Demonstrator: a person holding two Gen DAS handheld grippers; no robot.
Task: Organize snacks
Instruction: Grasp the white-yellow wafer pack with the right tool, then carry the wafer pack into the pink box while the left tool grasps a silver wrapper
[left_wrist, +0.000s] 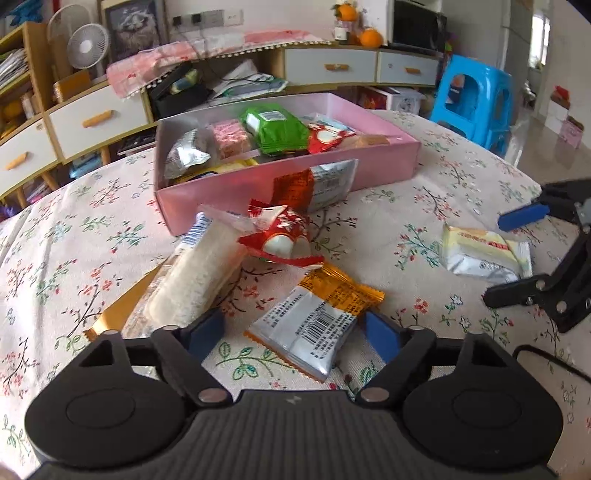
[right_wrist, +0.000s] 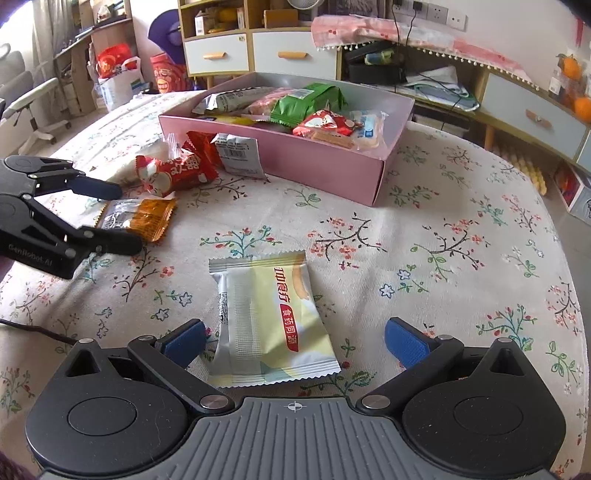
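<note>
Your left gripper (left_wrist: 293, 334) is spread, with the orange pack (left_wrist: 314, 325) lying flat between its pads (left_wrist: 207, 332), not pinched yet. Squeeze it across the middle. Your right gripper (right_wrist: 295, 341) is spread around the yellow pack (right_wrist: 269, 321). Both go in the pink box (left_wrist: 258, 192).

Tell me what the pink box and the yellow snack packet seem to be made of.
Pink box: probably cardboard with a matte finish, judging by its thin flat walls, crisp folded corners and lack of glare. Yellow snack packet: likely plastic film with a silvery foil look, given its crimped serrated ends, wrinkles and soft sheen.
</note>
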